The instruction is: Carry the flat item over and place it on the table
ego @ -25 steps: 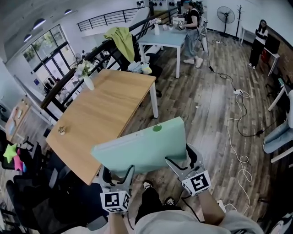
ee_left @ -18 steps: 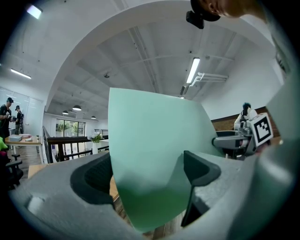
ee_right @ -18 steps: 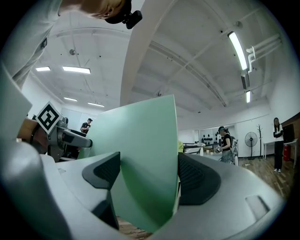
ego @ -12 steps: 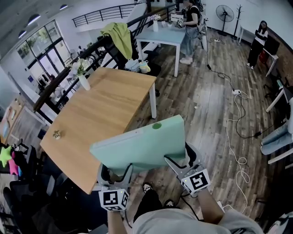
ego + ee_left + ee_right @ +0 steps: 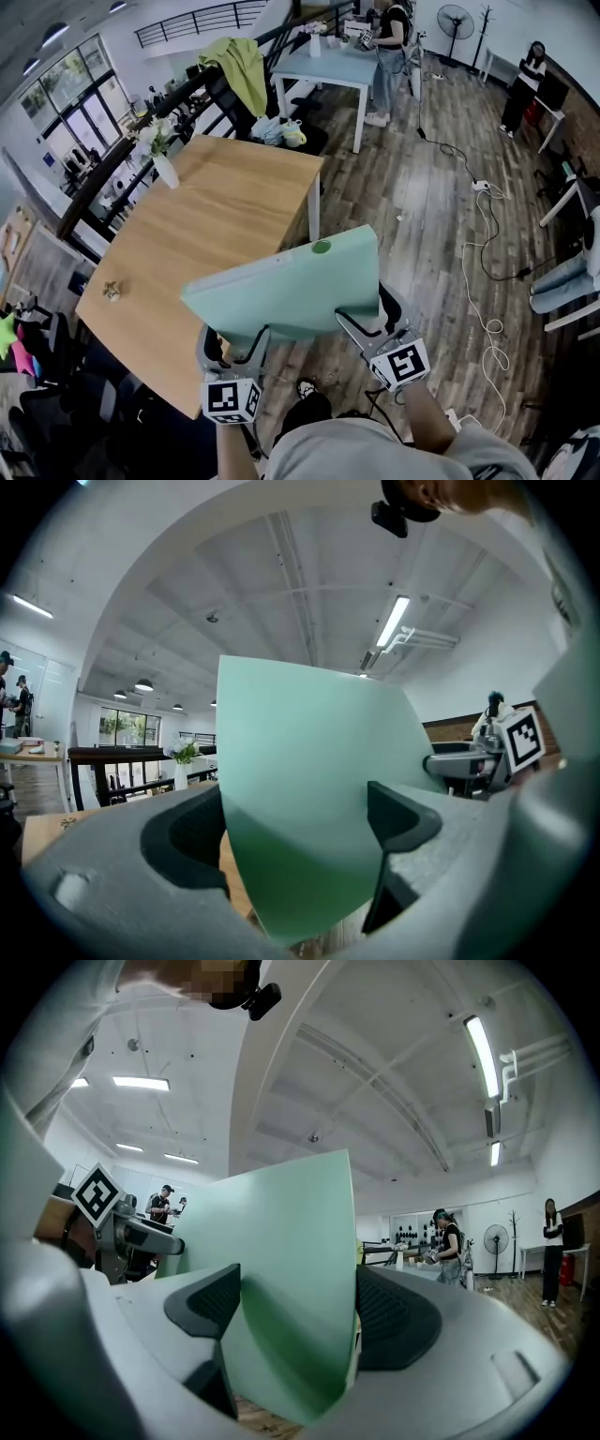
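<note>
Left claw [image 5: 234,343] and right claw [image 5: 373,317] pinch the flat mint-green board [image 5: 286,286], now closer over the light wooden counter [image 5: 206,220]; placement nears.

The flat panel [image 5: 286,286] hangs over the near right edge of the surface [image 5: 216,216], its near edge clamped between the jaws of the left hand-held gripper [image 5: 236,343] and, further right, the right hand-held gripper [image 5: 373,321]. On the surface, a vase [image 5: 166,171] stands at the far left and a small object [image 5: 112,291] lies near left. Beyond stands another table [image 5: 328,67]. A cable [image 5: 483,253] trails over the floor [image 5: 412,216] at right.
</note>
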The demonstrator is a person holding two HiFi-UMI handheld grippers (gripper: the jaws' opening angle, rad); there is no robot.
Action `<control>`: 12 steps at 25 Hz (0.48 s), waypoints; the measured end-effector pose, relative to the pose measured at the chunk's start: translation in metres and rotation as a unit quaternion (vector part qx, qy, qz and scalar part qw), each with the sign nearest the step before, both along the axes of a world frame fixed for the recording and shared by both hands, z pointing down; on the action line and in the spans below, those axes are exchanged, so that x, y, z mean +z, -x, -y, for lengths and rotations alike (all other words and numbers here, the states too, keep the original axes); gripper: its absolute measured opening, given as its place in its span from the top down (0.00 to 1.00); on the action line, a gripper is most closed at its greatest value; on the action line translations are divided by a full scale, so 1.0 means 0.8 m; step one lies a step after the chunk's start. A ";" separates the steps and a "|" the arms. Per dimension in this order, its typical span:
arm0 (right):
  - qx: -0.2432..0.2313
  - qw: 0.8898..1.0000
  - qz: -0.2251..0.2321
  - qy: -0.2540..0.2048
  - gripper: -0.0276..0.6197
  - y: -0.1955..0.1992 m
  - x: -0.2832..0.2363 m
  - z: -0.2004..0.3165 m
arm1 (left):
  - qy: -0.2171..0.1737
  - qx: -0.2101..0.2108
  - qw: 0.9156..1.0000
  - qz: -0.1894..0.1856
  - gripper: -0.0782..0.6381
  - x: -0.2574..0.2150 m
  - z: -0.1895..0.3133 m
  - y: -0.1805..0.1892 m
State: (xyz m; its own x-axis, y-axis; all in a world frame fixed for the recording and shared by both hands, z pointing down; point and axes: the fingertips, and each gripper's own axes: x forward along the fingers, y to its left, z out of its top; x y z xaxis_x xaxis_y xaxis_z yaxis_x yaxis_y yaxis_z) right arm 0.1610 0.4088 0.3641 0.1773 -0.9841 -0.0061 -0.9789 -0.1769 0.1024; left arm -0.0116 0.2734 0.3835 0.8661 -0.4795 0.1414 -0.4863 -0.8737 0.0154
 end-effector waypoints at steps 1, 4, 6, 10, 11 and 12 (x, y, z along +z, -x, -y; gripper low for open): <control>0.002 1.000 0.000 0.002 0.35 0.001 0.000 0.007 | 0.002 0.002 1.000 0.001 0.21 0.000 0.008 0.000; 0.008 1.000 0.000 0.008 0.35 0.006 -0.003 0.025 | 0.007 0.009 1.000 0.000 0.21 0.000 0.029 0.004; 0.010 1.000 -0.003 0.007 0.35 0.011 -0.006 0.037 | 0.006 0.012 1.000 -0.004 0.21 -0.002 0.041 0.008; 0.011 1.000 -0.008 0.011 0.35 0.014 -0.008 0.056 | 0.009 0.011 1.000 -0.010 0.21 -0.002 0.061 0.010; 0.011 1.000 -0.007 0.012 0.35 0.013 -0.008 0.059 | 0.010 0.010 1.000 -0.011 0.21 -0.001 0.063 0.010; 0.010 1.000 -0.007 0.014 0.35 0.013 -0.008 0.062 | 0.011 0.010 1.000 -0.012 0.21 -0.001 0.065 0.010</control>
State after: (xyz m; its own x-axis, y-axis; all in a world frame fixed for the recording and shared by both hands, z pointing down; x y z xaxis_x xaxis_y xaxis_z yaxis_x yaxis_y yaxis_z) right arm 0.1509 0.3590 0.3580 0.1978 -0.9801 0.0179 -0.9735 -0.1942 0.1207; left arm -0.0195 0.2214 0.3828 0.8785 -0.4596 0.1302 -0.4685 -0.8822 0.0465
